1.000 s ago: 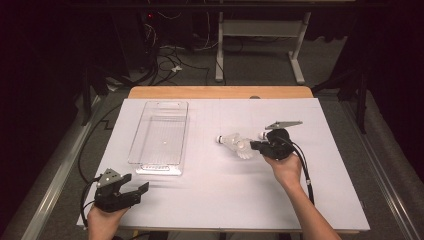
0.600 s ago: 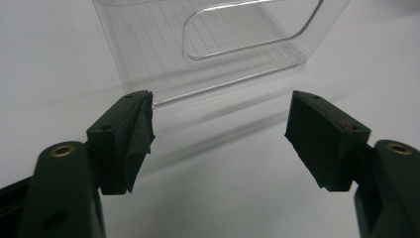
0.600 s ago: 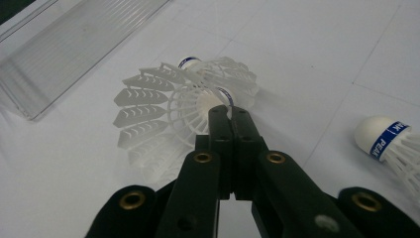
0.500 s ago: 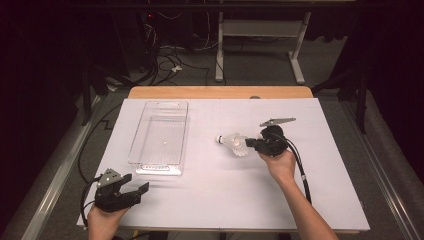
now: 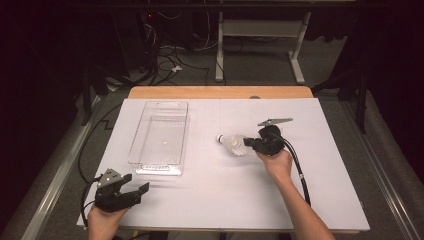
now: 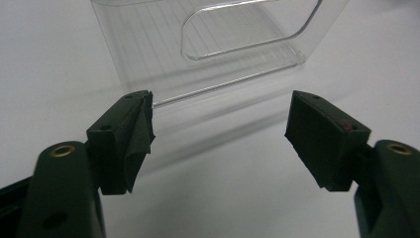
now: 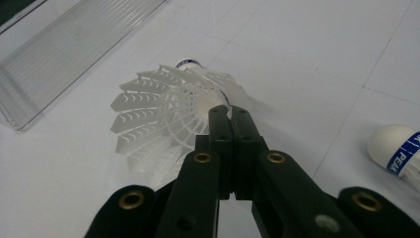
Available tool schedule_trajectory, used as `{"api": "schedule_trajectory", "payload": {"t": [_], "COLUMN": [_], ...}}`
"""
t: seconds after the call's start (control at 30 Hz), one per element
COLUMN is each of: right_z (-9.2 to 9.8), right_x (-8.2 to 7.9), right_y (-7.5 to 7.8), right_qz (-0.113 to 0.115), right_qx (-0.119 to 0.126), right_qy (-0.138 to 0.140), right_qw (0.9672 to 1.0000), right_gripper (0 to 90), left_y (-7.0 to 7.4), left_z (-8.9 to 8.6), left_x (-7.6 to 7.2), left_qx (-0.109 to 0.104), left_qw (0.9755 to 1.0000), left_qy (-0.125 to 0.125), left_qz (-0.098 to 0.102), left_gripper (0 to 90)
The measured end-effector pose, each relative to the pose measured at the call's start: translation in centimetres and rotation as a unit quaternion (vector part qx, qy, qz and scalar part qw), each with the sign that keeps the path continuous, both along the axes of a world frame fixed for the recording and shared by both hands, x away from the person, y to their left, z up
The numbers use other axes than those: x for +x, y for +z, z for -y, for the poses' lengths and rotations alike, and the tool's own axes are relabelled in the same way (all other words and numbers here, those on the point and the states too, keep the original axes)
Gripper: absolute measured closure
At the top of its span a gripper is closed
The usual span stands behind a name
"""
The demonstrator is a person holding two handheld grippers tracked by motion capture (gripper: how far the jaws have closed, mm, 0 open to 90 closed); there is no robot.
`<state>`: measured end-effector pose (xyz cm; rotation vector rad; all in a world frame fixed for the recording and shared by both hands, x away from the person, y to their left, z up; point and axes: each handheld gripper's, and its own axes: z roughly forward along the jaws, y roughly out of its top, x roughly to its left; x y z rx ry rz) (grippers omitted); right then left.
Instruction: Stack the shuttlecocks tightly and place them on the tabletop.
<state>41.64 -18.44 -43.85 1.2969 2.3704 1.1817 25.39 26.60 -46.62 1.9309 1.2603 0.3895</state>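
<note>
The right gripper (image 5: pixel 248 143) lies low over the white table (image 5: pixel 210 200), right of centre, with its jaws pressed together on the rim of a white shuttlecock (image 5: pixel 232 144). In the right gripper view the two black jaws meet with no gap, and the feathered skirt of the shuttlecock (image 7: pixel 163 119) fans out to the left of their tips, pinched at its edge; its cork end, with a blue band, points away from the claw toward the clear plastic tray (image 7: pixel 69 54). From the high view the shuttlecock sits just left of the gripper's tips, cork end pointing left, well apart from the tray (image 5: pixel 161 131). A second shuttlecock (image 7: pixel 396 148) lies on the table near the right edge of the right gripper view, apart from the jaws. The left gripper (image 5: pixel 131 196) sits at the near left corner of the table, its jaws wide apart with nothing between them; the tray's near end (image 6: pixel 208 44) stands just ahead of it.
</note>
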Motion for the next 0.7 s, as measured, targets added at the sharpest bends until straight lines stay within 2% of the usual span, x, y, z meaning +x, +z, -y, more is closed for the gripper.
{"api": "schedule_trajectory", "payload": {"t": [0.37, 0.57, 0.7], "right_z": [-0.4, -0.7, -1.0], "right_x": [0.5, 0.5, 0.7], "right_y": [-0.6, -1.2, -1.6], "right_qz": [0.006, -0.002, -0.006], "right_qx": [-0.035, -0.066, -0.070], "right_qy": [-0.024, -0.031, -0.033], "right_qw": [0.9991, 0.9973, 0.9969], "right_gripper": [89.6, 88.5, 88.5], "left_y": [0.0, 0.0, 0.0], "left_z": [0.1, 0.2, 0.2], "left_x": [0.0, 0.0, 0.0], "left_qx": [0.003, 0.003, 0.003], "left_qw": [1.0000, 1.0000, 1.0000], "left_qy": [-0.002, -0.003, -0.003], "left_qz": [0.001, 0.001, 0.002], "left_gripper": [27.5, 27.5, 27.5]}}
